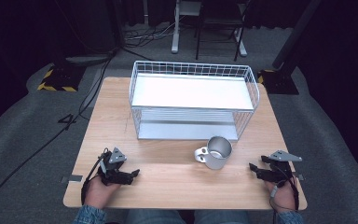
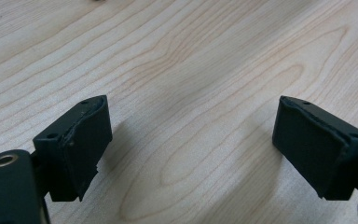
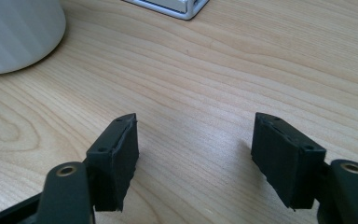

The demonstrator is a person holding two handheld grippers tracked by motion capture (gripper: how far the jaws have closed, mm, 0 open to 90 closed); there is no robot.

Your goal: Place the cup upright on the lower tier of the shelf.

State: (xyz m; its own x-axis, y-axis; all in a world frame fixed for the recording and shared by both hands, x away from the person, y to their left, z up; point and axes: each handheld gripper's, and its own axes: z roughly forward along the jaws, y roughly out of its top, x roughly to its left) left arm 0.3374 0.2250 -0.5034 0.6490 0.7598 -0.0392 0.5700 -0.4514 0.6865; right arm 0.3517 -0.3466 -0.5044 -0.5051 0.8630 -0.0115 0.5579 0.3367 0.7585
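One metal mug (image 1: 216, 152) upright on desk (image 1: 168, 182), handle toward left gripper, just in front of white wire rack (image 1: 193, 100), right of centre. Right gripper (image 1: 253, 169) near mug, apart from it, fingers (image 3: 116, 158) released, bare wood between; mug wall at top left in right gripper view. Left gripper (image 1: 135, 174) farther off at near-left, fingers (image 2: 81, 140) spread wide, nothing grasped.

Lab or studio: black curtains (image 1: 18, 28), floor cables (image 1: 51, 135), hazard-taped stand base (image 1: 58, 79)
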